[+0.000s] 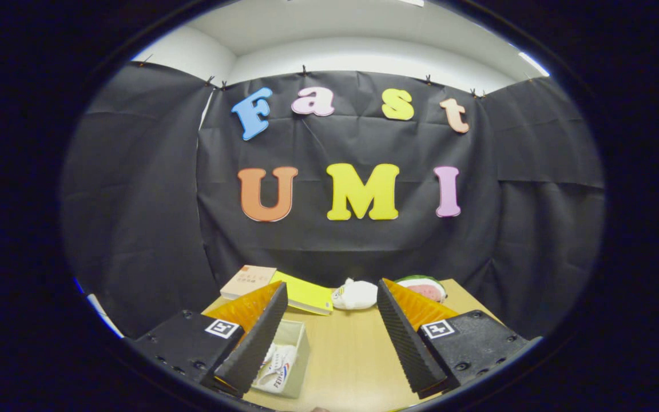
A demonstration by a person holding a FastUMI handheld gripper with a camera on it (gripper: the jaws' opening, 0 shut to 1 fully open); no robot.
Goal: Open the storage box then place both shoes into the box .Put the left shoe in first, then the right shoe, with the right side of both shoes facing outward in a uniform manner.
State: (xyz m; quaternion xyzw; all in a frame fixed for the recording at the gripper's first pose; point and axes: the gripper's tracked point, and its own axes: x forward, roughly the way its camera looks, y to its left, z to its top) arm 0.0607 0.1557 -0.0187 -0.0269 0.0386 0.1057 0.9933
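Clear storage box (289,357) beside left finger, gripper (329,343) open-fingered

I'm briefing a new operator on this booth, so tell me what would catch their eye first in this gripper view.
The gripper stands wide open with nothing between its fingers, over a light wooden table. Beside the left finger sits a pale storage box with a white shoe inside. Beyond the fingers, at the table's far edge, lie a yellow book, a white plush toy and a watermelon-slice toy.

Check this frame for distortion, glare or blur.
Gripper view: strong fisheye bending, light wooden table curving; even lighting, no glare; open tongs sharp, white shoe in the pale storage box beside one finger slightly soft.
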